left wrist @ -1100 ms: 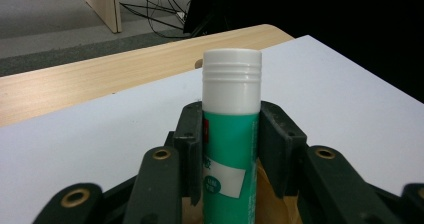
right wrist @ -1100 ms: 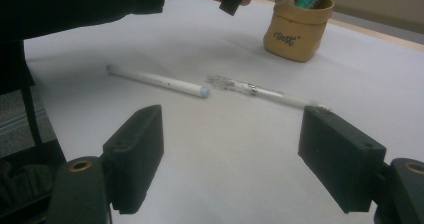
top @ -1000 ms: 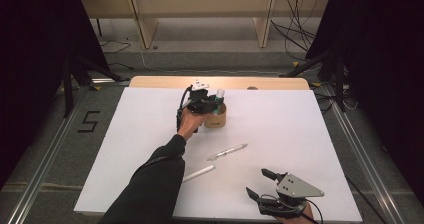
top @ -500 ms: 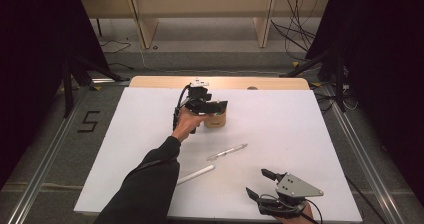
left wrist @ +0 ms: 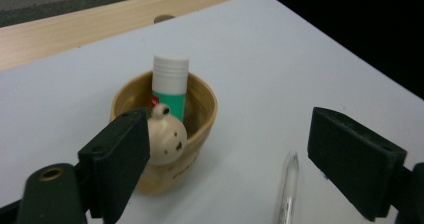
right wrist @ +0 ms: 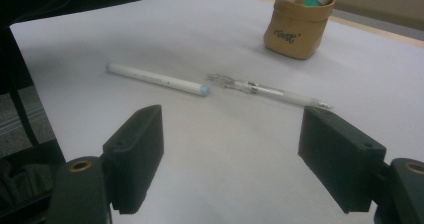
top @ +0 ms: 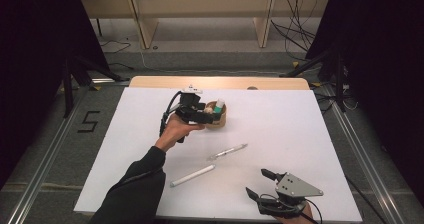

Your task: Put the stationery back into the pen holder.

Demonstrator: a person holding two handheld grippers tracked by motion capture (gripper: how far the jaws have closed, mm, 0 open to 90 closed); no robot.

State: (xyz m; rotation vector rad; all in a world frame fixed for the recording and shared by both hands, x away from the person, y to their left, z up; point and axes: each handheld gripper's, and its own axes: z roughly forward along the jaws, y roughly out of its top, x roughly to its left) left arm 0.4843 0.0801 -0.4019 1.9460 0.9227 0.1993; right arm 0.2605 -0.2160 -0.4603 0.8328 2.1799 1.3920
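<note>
Your left hand-held gripper has just been opening, nothing between its jaws, just beside the cup holding the glue stick. Right hand-held gripper spread, well apart from the cup.

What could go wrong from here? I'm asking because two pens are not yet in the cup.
1. The left gripper, whose jaws have just been opening with nothing between them, hangs close to the tan paper-like cup; a careless sweep could tip it, spilling the white-capped green glue stick.
2. The clear slim pen and the white marker pen are round and lie flat on the white table sheet; the open right gripper could roll one away.
</note>
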